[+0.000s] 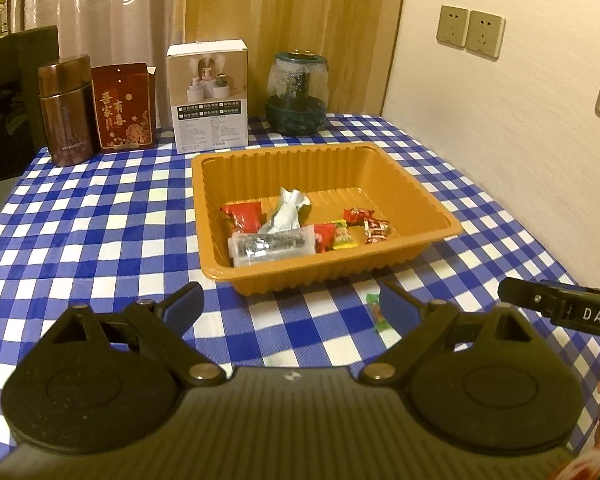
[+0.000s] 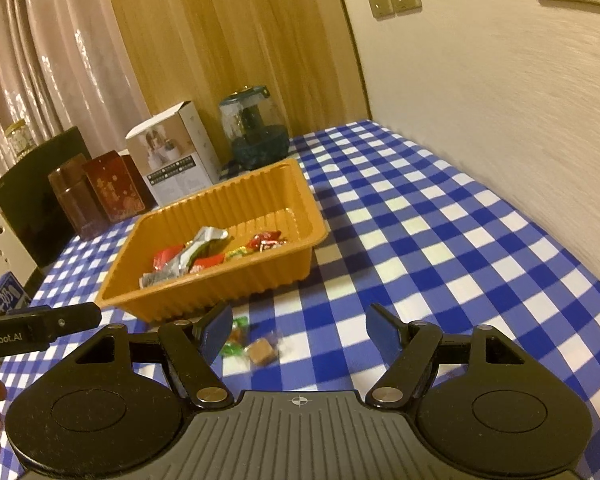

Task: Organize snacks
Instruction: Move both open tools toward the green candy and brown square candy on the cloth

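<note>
An orange ribbed tray [image 1: 420, 208] [image 2: 236, 284] sits on the blue checked tablecloth and holds several wrapped snacks: red packets [image 1: 244, 216], a silver pouch [image 1: 286, 210], a clear bar [image 1: 272, 244]. My left gripper [image 1: 296, 304] stands open in front of the tray with nothing between its fingers. A green-wrapped candy [image 1: 374, 308] [image 2: 236, 334] lies on the cloth by its right finger. My right gripper [image 2: 300, 334] is open; the green candy and a brown caramel [image 2: 262, 352] lie on the cloth just inside its left finger [image 2: 216, 332].
At the table's back stand a brown canister [image 1: 64, 112], a red box [image 1: 124, 108], a white carton [image 1: 210, 96] and a green glass jar [image 1: 296, 96]. A wall [image 1: 500, 120] borders the table's right side. A dark chair [image 1: 8, 100] stands at the left.
</note>
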